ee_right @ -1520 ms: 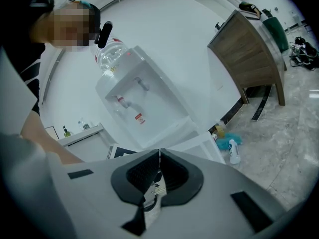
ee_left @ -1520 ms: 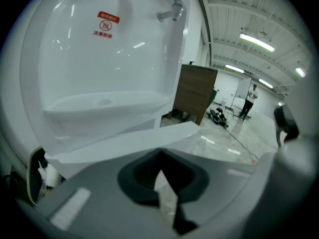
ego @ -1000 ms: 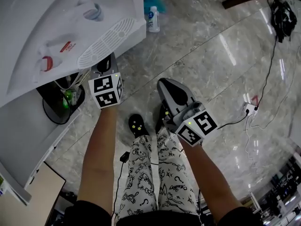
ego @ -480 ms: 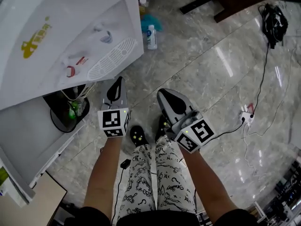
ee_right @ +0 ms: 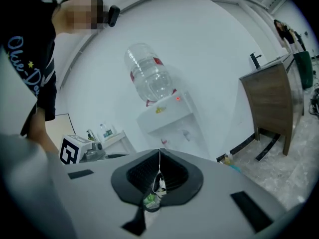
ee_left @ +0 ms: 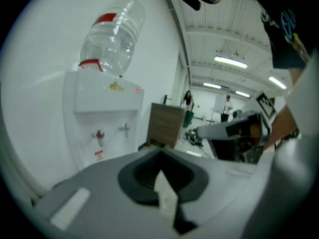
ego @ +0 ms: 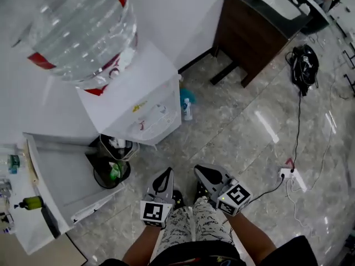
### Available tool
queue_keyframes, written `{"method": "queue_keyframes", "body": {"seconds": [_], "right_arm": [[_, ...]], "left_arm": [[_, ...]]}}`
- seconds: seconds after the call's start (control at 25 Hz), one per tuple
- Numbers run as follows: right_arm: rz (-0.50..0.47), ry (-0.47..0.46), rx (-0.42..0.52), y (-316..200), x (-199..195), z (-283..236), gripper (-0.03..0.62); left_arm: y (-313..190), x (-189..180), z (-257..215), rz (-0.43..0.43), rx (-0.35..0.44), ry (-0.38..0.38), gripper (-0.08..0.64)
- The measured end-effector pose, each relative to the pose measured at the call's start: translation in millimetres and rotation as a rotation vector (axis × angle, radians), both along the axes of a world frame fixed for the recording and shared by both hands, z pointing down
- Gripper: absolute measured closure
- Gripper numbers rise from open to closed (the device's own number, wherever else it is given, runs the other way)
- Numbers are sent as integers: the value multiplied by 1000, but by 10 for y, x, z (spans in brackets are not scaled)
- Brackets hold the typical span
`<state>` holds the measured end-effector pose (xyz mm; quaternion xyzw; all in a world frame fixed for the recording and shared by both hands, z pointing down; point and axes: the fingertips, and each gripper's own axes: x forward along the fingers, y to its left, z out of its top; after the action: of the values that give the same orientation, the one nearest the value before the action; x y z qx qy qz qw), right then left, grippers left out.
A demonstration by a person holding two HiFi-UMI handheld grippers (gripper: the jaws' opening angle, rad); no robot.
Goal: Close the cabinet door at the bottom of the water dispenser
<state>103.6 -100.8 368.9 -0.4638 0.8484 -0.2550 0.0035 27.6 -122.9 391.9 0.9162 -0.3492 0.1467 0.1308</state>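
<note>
The white water dispenser (ego: pixel 133 101) stands at the upper left with a clear bottle (ego: pixel 77 26) on top. Its bottom cabinet door (ego: pixel 58 184) hangs swung open to the left. Black items and something green (ego: pixel 112 170) show in the opening. My left gripper (ego: pixel 165 175) and right gripper (ego: pixel 204 173) are low in the head view, over my legs, well short of the door. Both are shut and hold nothing. The left gripper (ee_left: pixel 160 153) faces the dispenser (ee_left: pixel 107 118). The right gripper (ee_right: pixel 159 151) also points at the dispenser (ee_right: pixel 169 121).
A dark wooden washstand (ego: pixel 252 32) stands at the back right, with a black bag (ego: pixel 302 60) beside it. A small bottle (ego: pixel 187 108) sits on the floor by the dispenser. A power strip with cables (ego: pixel 291 173) lies right. A low shelf with bottles (ego: pixel 16 204) is far left.
Both grippers have drawn back from the dispenser toward my body; the left one has left the cabinet opening. The head view has lifted and now takes in the whole dispenser. The door stays open.
</note>
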Motion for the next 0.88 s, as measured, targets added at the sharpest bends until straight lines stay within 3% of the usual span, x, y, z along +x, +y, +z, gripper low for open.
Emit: {"method": "queue_keyframes", "body": {"seconds": [0.24, 0.44, 0.72, 0.88], "right_arm": [[-10, -69, 125, 289, -212, -1217, 577], [-99, 164, 130, 404, -407, -1511, 577], [-37, 85, 163, 697, -504, -1784, 577], [-19, 47, 191, 843, -593, -1963, 577]], "left_arm": [[205, -199, -1209, -4, 60, 59, 563], [452, -164, -1613, 105, 74, 63, 563], [710, -262, -2042, 110, 107, 154, 563], [812, -374, -2199, 91, 129, 164, 563]]}}
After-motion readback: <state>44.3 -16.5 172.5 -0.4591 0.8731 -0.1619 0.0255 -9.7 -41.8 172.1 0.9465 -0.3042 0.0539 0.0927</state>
